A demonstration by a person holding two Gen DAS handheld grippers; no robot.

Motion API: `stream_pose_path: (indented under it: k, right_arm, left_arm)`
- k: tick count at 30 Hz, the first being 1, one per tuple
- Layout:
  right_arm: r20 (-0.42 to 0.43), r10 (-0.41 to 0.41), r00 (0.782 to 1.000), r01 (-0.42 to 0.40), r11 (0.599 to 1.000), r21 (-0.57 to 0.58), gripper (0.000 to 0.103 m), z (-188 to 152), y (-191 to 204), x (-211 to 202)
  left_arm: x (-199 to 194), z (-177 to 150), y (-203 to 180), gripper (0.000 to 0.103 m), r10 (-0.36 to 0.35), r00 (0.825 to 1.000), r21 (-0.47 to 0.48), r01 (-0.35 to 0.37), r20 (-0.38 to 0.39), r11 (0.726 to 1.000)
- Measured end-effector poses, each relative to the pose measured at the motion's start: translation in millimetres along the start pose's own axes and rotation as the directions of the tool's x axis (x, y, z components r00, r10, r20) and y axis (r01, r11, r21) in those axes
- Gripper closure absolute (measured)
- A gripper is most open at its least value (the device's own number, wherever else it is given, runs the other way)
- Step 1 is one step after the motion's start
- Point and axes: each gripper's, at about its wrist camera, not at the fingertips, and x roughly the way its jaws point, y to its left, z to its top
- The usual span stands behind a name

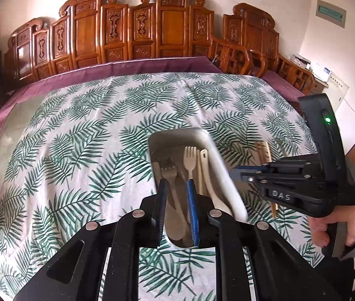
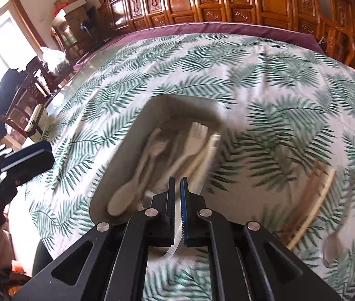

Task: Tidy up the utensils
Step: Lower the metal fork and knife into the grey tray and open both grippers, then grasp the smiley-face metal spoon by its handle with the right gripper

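Cream fork [image 1: 190, 158] lies inside grey tray [image 1: 225, 175].

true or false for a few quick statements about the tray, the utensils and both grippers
1. The tray holds several pale utensils, a fork among them. True.
2. The tray sits on bare wood. False: it sits on a leaf-print cloth.
3. The left gripper is shut tight on a spoon. False: its jaws stand apart over the near end of the tray, gripping nothing that shows.
4. The right gripper has its jaws nearly together. True, with only a thin gap showing.
5. Every utensil is already in the tray. False: chopsticks still lie on the cloth to its right.
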Motion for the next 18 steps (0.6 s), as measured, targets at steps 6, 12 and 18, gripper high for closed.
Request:
stream_pose_path:
  k: [6,12,18]
  right_arm:
    - [0.034,-0.075,0.997,0.075,0.997,0.026,0.096,-26,-39,-38]
    - [0.033,-0.152,0.988,0.150,0.987,0.066,0.096,-52,-84,-66]
    - [-0.006,-0.223,0.975,0.222,0.969,0.109,0.090,-78,-131,-69]
  left_arm:
    - [-1,4,-24,0.078,-0.029,1.000,0.030,0.028,0.006,0.999]
    - [9,5,-52,0.061,-0.067,0.998,0.050,0.067,-0.007,0.997]
    - [25,1,-78,0.047,-0.104,0.994,0.060,0.106,-0.037,0.993]
